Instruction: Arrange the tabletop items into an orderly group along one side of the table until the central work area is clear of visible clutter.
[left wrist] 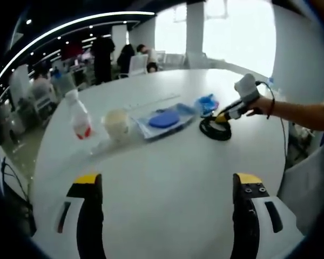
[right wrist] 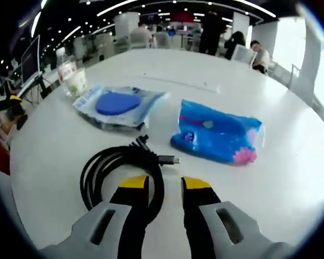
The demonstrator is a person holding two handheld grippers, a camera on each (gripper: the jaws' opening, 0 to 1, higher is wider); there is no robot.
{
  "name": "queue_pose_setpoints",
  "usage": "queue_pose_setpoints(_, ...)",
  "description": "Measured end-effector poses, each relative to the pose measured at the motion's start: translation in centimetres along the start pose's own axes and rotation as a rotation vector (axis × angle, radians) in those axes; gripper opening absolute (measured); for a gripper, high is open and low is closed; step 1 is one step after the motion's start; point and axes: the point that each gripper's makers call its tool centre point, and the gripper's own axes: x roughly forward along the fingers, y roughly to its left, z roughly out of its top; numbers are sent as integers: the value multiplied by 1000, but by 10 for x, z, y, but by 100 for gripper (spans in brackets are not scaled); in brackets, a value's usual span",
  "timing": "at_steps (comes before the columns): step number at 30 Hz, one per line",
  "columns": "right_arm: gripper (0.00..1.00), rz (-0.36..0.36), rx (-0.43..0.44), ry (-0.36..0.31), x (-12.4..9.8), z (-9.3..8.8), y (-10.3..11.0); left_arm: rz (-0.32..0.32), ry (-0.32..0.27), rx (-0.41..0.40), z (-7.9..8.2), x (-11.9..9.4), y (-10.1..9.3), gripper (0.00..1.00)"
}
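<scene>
A coiled black cable point(right wrist: 121, 172) lies on the white table point(right wrist: 259, 205) close in front of my right gripper point(right wrist: 164, 183). Its yellow-tipped jaws stand a narrow gap apart, astride the coil's right-hand strand, with bare table showing between strand and right jaw. Beyond lie a blue packet point(right wrist: 218, 137), a clear bag with a blue disc point(right wrist: 116, 105), a cup point(right wrist: 75, 82) and a bottle point(right wrist: 65, 67). In the left gripper view, my left gripper point(left wrist: 168, 181) is wide open over bare table. Further off stand the bottle point(left wrist: 78, 116), cup point(left wrist: 117, 125), bag point(left wrist: 164, 120), packet point(left wrist: 207, 103) and cable point(left wrist: 216, 129), with the right gripper point(left wrist: 227, 114) at it.
A person's forearm point(left wrist: 299, 113) reaches in from the right, holding the right gripper. The round table's far edge point(left wrist: 167, 73) has chairs and people behind it. Bare tabletop point(left wrist: 167, 162) lies between my left gripper and the row of items.
</scene>
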Motion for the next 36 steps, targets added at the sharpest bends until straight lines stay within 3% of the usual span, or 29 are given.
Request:
queue_pose_setpoints(2,34,7,66,-26,-4,6,-1,2,-1,-1,0,0,1,98)
queue_pose_setpoints(4,44,2,70,-48,-9,11,-4,6,-5,0,1,-1,2,98)
queue_pose_setpoints(9,76,37,155,-101,-22,22,3,14,-10,-1,2,-3,4,99)
queue_pose_setpoints(19,99,87,156,-188,-63,41,31,13,-29,-6,8,-6,5,99)
queue_pose_setpoints(36,99,164,56,-271,-137,49,86,17,-76,-28,18,-19,9,99)
